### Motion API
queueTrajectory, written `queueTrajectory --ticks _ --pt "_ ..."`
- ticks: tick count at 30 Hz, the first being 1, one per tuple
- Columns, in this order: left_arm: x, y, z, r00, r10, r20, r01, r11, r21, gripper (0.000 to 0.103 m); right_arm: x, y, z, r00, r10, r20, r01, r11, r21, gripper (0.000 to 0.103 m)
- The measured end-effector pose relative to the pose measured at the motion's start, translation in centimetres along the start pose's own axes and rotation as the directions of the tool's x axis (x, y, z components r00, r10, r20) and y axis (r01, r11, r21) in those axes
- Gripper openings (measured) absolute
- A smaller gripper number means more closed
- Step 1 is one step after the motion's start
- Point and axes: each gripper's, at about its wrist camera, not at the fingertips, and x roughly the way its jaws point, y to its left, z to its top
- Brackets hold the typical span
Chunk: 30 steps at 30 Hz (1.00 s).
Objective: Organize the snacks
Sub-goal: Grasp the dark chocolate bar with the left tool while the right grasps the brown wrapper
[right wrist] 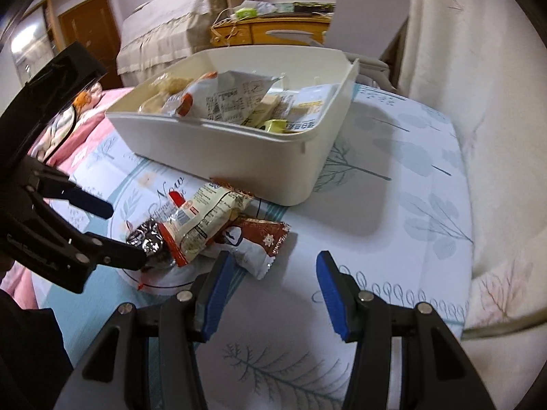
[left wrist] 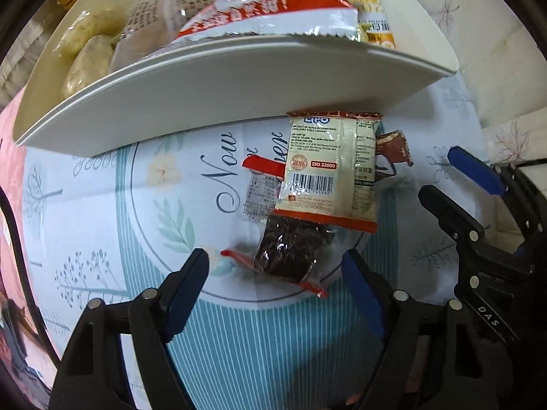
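so far most snacks already sit in the white bin [right wrist: 239,157], while three packets lie piled on the surface [right wrist: 393,246] just in front of it. my left tongs [left wrist: 273,273] gape wide around the dark packet [left wrist: 290,253], holding nothing. further right lie the cream packet [left wrist: 328,171] and brown packet [right wrist: 259,242], near my right tongs [right wrist: 270,290], open and empty.

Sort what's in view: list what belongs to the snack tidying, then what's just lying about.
Job:
white bin
cream LiPO packet
dark snack packet
brown-and-white packet
left gripper
right gripper

Lying about:
printed tablecloth
wooden cabinet
pink bedding
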Motion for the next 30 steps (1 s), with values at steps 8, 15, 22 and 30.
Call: queueTrajectory --ticks 8,15,22,30 --pt "1.5 -2.4 1.1 0.999 0.035 0.003 -0.036 0.998 0.054 0.065 2.0 1.0 0.4 1.000 -0.002 -0.014 0.000 0.995 -0.098 0.061" --pt "2.4 -2.9 1.3 1.000 0.023 -0.006 -0.022 0.998 0.051 0.065 3.3 1.4 1.0 1.000 0.019 -0.017 -0.021 0.988 -0.153 0.061" --pt "3.5 -1.8 1.4 1.000 0.001 -0.004 -0.001 0.999 0.054 0.065 4.3 1.5 1.5 0.999 0.038 -0.026 -0.042 0.985 -0.167 0.061" --pt "4.0 -1.9 0.8 1.000 -0.004 0.031 0.002 0.998 0.056 0.064 5.1 1.9 1.7 0.998 0.044 -0.048 -0.051 0.988 -0.143 0.047"
